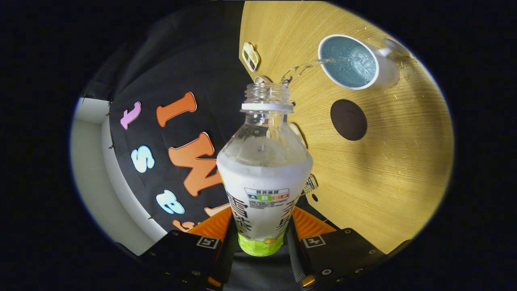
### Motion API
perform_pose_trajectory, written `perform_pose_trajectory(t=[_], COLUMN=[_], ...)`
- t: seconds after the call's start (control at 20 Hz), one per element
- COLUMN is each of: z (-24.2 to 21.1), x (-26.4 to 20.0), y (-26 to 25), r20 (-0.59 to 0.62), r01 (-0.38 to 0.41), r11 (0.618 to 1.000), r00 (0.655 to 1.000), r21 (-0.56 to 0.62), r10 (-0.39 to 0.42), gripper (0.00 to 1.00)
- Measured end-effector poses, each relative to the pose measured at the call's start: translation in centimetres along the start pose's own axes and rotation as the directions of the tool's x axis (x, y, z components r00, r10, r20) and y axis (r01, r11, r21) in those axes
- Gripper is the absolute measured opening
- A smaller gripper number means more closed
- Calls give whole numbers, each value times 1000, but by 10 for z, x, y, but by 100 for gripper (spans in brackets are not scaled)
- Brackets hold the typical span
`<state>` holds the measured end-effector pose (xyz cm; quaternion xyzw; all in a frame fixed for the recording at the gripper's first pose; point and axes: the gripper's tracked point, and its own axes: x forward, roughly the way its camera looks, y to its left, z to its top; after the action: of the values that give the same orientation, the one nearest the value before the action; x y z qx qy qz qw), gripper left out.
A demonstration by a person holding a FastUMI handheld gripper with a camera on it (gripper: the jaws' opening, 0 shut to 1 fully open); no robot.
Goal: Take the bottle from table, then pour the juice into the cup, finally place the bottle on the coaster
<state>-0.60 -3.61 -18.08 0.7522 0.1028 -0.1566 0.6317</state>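
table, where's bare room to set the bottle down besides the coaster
A wide bare stretch of table lies past the coaster, on the side away from the cup. It is tighter between cup and coaster. The gripper is shut on the bottle.

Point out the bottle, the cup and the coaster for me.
bottle [264, 190]: gripper view, on its label, between the fingers.
cup [383, 72]: gripper view, on its white outer wall.
coaster [348, 120]: gripper view, middle of the dark disc.
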Motion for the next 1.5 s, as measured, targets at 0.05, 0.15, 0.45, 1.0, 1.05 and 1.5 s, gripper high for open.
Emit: perform_pose_trajectory(t=[0.05, 0.15, 0.45, 1.0, 1.05, 1.5], z=[0, 4, 10, 7, 8, 7], x=[-1, -2, -3, 0, -1, 3], y=[2, 4, 6, 21, 23, 32], r20=[2, 11, 20, 10, 12, 6], r01=[-3, -1, -1, -30, -37, -71], r11=[1000, 1000, 998, 992, 991, 982], r00=[1000, 1000, 1000, 1000, 999, 997], r21=[4, 18, 68, 123, 131, 178], r10=[3, 1, -1, 29, 36, 71], gripper=[60, 60, 60, 59, 60, 60])
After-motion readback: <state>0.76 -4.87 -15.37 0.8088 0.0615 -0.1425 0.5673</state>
